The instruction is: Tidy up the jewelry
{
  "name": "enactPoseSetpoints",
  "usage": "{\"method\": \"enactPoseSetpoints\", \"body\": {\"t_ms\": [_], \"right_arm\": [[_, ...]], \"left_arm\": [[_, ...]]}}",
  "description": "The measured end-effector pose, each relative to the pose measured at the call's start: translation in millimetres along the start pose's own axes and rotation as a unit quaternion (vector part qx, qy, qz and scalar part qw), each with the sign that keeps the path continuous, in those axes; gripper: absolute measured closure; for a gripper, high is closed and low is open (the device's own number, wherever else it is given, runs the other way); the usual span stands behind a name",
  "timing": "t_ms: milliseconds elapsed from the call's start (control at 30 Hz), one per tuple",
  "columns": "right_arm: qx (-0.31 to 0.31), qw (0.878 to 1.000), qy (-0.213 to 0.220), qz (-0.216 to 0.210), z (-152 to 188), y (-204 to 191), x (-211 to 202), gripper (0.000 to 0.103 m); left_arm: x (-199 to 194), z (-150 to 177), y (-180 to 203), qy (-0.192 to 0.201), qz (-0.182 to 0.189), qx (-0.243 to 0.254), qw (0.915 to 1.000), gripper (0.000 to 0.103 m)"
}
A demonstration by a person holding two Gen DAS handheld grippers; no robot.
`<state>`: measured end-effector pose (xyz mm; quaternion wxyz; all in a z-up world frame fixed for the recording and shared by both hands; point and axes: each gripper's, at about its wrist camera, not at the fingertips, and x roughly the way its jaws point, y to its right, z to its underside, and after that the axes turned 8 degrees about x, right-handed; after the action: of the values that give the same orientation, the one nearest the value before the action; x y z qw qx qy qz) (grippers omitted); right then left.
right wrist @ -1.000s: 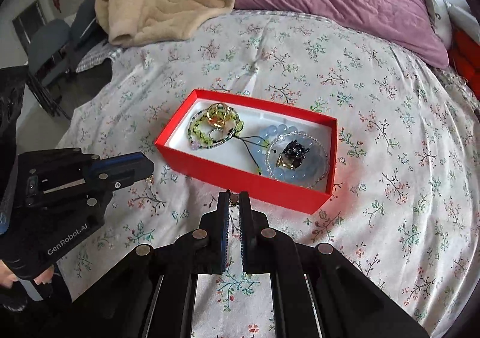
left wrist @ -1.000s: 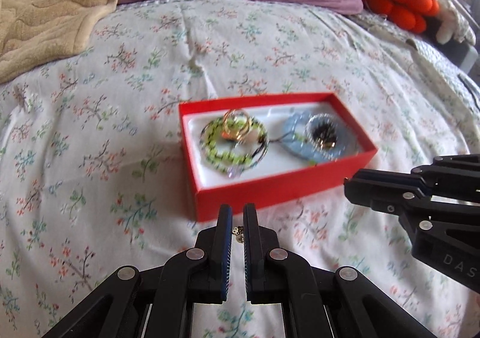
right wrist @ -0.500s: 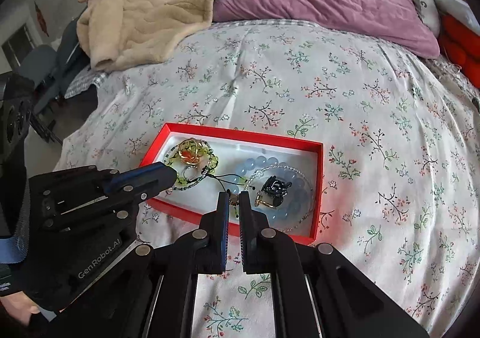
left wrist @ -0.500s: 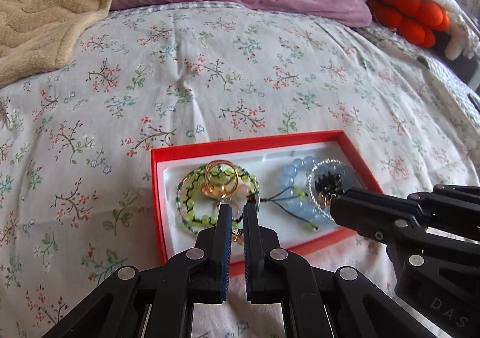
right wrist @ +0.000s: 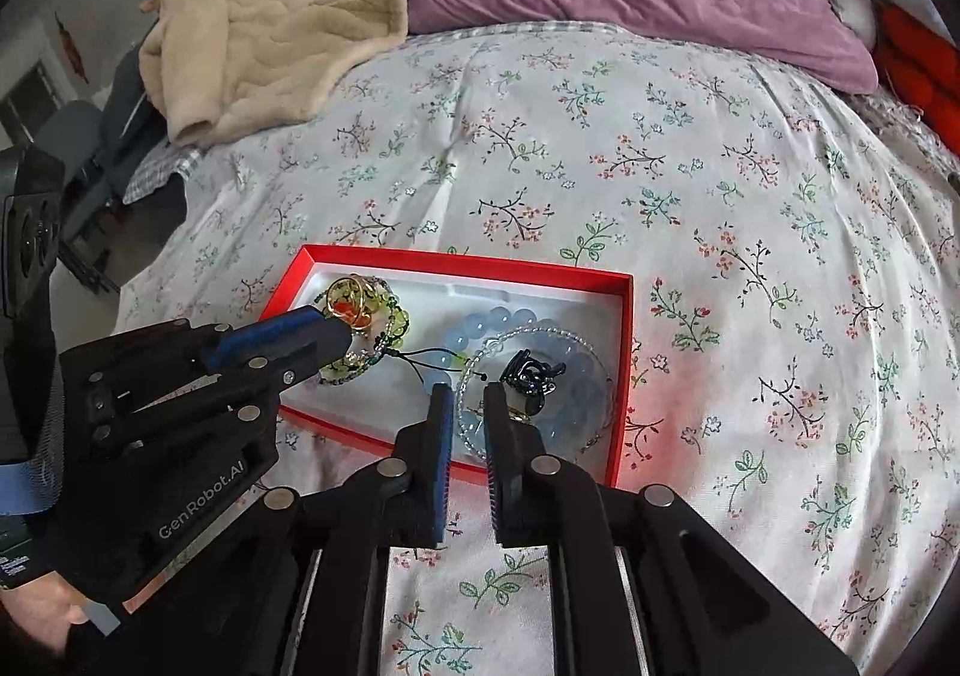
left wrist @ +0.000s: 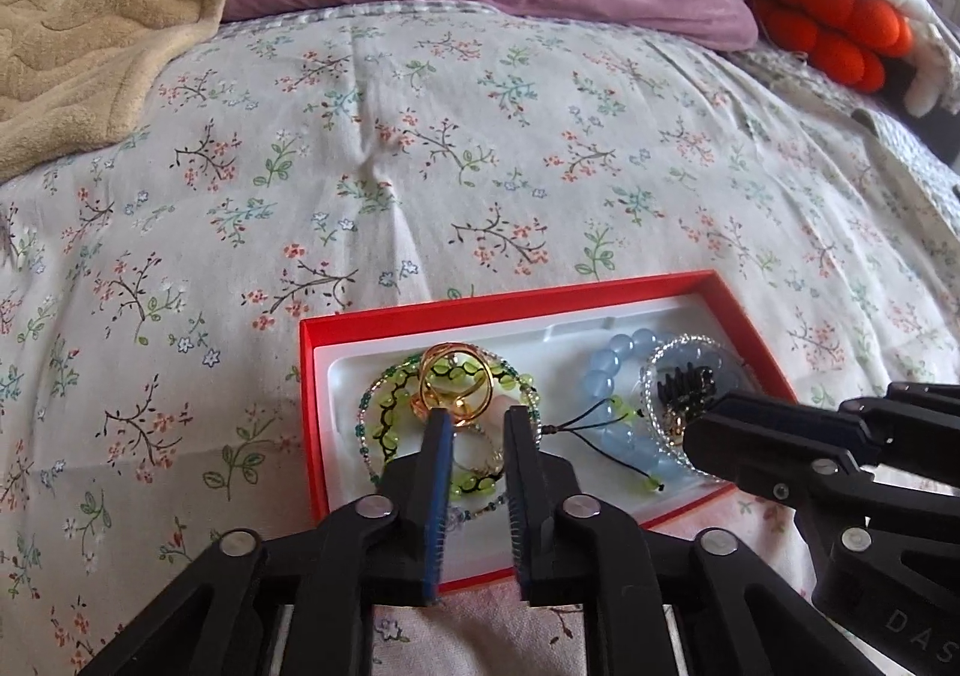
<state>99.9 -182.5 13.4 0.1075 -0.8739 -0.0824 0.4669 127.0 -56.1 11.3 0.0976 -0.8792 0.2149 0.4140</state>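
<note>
Left wrist view: my left claw [left wrist: 476, 424] hangs over the near-left part of the red box [left wrist: 420, 316], jaws opening, nothing pinched that I can see. Green bead bracelet [left wrist: 390, 424] and gold ring [left wrist: 456, 382] sit right under and just ahead of the tips; a small clear ring shows thru the gap.

Right claw [right wrist: 462, 397] is over the box's near-right part, jaws opening too, pads not pressing on anything. Clear bead bracelet [right wrist: 480, 370] lies between and just ahead of its tips, blue bead bracelet [right wrist: 480, 328] a bit further on, black clip [right wrist: 531, 370] just to its right.

Box's long axis runs across both claws, so left is nearer the green pile, right nearer the blue.

Room: near wall sits under both claws, so I'd guess lifting straight up is safest. Bed [left wrist: 480, 135] beyond the box is open w/ plenty of space. The two claws are close side by side, so watch for a bump.
</note>
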Motion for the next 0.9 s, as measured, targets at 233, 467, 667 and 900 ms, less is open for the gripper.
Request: {"method": "enactPoseSetpoints", "body": {"t_ms": [233, 467, 667, 900], "right_arm": [[0.001, 1.000, 0.016, 0.005, 1, 5, -15, 0.060], [-0.009, 0.999, 0.004, 0.035, 16, 16, -28, 0.049], [-0.010, 0.997, -0.021, 0.071, 38, 24, -35, 0.032], [0.001, 0.991, -0.063, 0.116, 64, 26, -29, 0.017]], "left_arm": [[-16, 6, -7, -0.003, -0.011, -0.016, 0.9998, 0.061], [-36, 19, -6, -0.007, -0.035, -0.015, 0.9993, 0.019], [-47, 36, -6, -0.036, -0.060, -0.037, 0.9969, 0.001], [-48, 61, -1, -0.067, -0.083, -0.050, 0.9930, 0.001]]}}
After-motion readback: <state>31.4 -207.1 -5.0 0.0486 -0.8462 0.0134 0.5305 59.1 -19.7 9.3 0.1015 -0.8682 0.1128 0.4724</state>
